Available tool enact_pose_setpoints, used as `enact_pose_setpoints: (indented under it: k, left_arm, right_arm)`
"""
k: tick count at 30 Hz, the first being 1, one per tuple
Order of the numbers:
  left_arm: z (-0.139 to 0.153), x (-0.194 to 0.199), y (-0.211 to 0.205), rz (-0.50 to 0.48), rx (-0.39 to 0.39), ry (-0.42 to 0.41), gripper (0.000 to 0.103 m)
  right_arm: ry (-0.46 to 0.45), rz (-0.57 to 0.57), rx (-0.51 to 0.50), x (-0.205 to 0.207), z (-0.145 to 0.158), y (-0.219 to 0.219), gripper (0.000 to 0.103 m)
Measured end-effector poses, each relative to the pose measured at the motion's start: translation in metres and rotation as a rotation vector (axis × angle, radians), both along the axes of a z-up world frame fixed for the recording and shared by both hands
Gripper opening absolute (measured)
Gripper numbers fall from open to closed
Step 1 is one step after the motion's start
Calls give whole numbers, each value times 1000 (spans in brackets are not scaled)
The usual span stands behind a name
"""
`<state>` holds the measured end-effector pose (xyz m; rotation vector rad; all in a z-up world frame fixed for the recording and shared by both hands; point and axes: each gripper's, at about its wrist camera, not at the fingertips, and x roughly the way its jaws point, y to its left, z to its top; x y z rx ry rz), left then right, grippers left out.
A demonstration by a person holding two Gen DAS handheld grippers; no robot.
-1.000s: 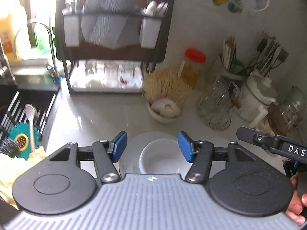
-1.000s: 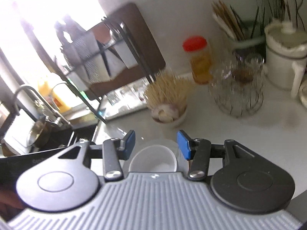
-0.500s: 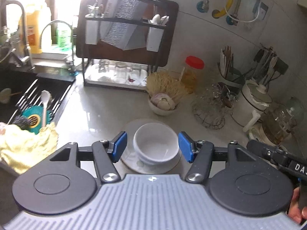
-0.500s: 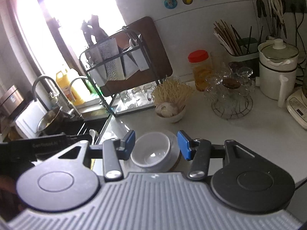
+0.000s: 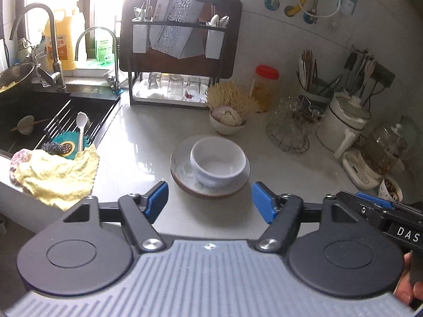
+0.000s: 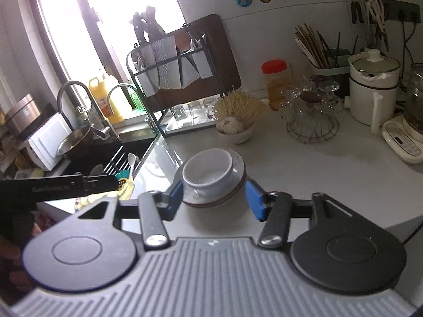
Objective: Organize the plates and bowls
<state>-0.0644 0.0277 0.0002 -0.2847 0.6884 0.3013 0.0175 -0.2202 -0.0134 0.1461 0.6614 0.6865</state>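
Note:
A white bowl [image 5: 218, 162] stands upright on a brown-rimmed plate [image 5: 182, 177] in the middle of the pale counter. My left gripper [image 5: 210, 200] hangs short of the plate's near rim, its blue-padded jaws opening with nothing between them. In the right wrist view the same bowl [image 6: 207, 175] and plate [image 6: 238, 167] lie just beyond my right gripper [image 6: 214, 196]. Its jaws are opening too; the plate's near rim shows between the pads, which stand apart from it. The right gripper's body [image 5: 380, 211] pokes in at the left wrist view's right edge.
A sink [image 5: 34, 116] with a yellow cloth [image 5: 55, 174] on its edge lies to the left. Behind the plate are a small bowl of garlic [image 5: 228, 121], a dish rack [image 5: 179, 52] with glasses, a red-lidded jar [image 5: 265, 84], a wire glass stand [image 5: 289, 129], and white kettles [image 5: 346, 124].
Both grippers have drawn back from the bowl and plate, which now sit farther off and fully in view. Both pairs of jaws have spread wider.

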Motion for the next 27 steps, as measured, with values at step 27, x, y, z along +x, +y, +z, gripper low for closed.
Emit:
enact_pose_setpoints:
  k: [27]
  left_arm:
    - [-2, -59, -46, -9, 73, 15, 97]
  right_arm:
    - [-70, -37, -75, -43, -9, -31, 103]
